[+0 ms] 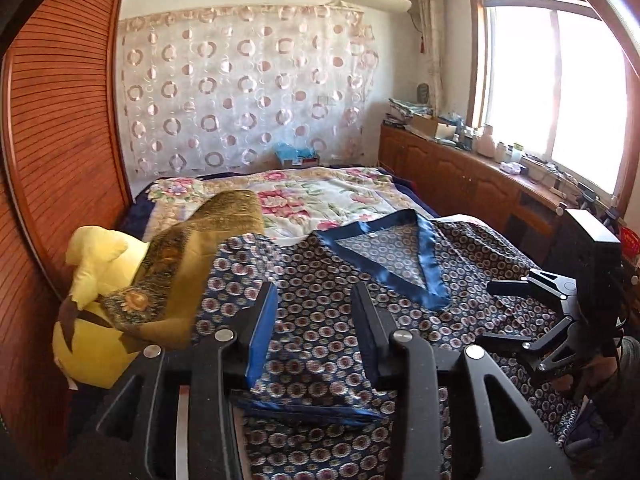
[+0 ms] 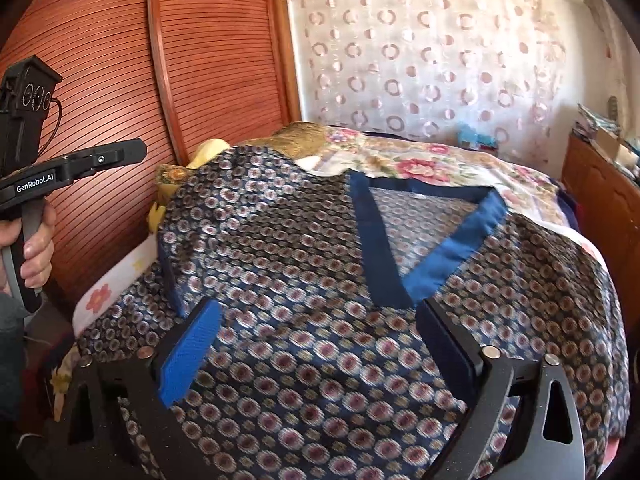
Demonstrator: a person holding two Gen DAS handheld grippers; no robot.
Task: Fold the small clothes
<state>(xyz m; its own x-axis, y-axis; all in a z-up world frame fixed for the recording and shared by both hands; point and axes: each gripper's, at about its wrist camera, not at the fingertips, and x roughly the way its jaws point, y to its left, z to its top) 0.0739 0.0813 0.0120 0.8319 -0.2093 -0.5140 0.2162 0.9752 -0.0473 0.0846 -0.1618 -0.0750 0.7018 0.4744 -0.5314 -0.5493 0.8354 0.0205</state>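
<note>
Patterned navy garment with blue V-neck trim spread flat across the bed, neckline toward the headboard side. Left gripper hovering above the cloth, jaws spread moderately wide, nothing between them. Right gripper likewise released, jaws parted wide just over the fabric below the V, grasping nothing. Yellow plush toy under a gold cloth at the garment's left.
</note>
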